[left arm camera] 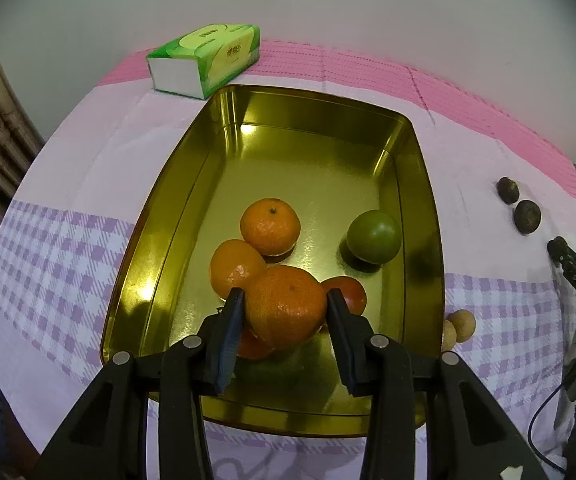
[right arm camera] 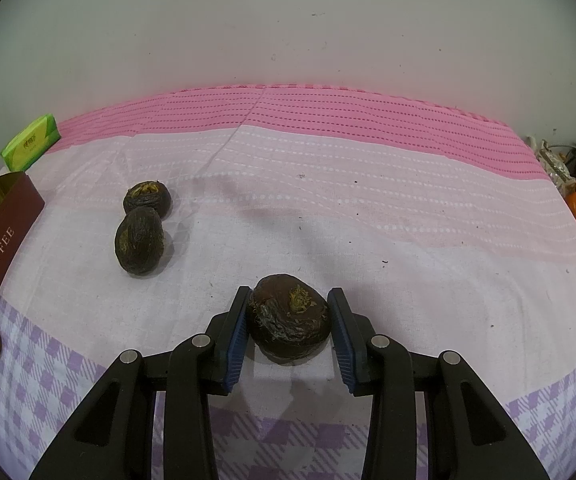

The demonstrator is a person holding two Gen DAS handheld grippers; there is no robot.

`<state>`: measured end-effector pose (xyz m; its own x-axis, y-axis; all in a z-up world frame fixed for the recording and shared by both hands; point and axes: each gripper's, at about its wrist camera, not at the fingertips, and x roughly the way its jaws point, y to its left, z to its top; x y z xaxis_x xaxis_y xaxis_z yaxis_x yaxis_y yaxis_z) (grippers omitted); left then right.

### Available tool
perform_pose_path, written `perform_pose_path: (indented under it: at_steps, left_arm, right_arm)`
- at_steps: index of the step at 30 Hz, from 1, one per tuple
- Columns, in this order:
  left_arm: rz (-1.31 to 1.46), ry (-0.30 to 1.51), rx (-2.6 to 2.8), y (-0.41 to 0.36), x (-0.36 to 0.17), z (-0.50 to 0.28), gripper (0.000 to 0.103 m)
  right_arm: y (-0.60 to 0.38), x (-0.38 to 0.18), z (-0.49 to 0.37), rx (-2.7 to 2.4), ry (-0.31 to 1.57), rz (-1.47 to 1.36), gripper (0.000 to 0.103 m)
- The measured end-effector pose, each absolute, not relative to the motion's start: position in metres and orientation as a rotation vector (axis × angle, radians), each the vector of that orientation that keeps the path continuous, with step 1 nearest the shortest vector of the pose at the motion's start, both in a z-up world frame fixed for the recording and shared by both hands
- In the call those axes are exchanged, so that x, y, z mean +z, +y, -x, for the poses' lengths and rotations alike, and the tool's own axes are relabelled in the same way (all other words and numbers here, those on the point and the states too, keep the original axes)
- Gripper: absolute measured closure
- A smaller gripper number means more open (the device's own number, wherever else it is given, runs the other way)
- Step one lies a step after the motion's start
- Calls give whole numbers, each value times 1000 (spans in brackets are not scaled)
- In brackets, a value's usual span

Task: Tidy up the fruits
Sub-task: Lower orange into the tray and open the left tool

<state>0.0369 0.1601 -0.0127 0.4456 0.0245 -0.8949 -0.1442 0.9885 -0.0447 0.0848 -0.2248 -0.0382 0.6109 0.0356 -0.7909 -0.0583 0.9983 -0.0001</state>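
Left gripper (left arm camera: 286, 300) jaws shut on orange (left arm camera: 286, 306), over tin (left arm camera: 160, 216) to join others. Right gripper (right arm camera: 288, 314) jaws shut on brown fruit (right arm camera: 288, 318), likely next.

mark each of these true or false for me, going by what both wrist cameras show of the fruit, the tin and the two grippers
1. The left gripper is closed on an orange over the gold tin. True.
2. The green fruit lies on the cloth outside the tin. False: it sits inside the tin, near its right wall.
3. The right gripper has a dark wrinkled fruit between its pads. True.
4. The tissue pack lies inside the tin. False: it lies on the cloth beyond the tin's far corner.
5. Two more dark fruits lie on the cloth. True.
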Motion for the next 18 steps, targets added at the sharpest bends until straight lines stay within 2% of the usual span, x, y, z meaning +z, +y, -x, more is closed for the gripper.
perform_pose_path:
  at_steps: [18]
  left_arm:
    - [134,1103,101,163,-14,-37,64]
  right_arm:
    - [-224,-38,-85,51,910,31,64]
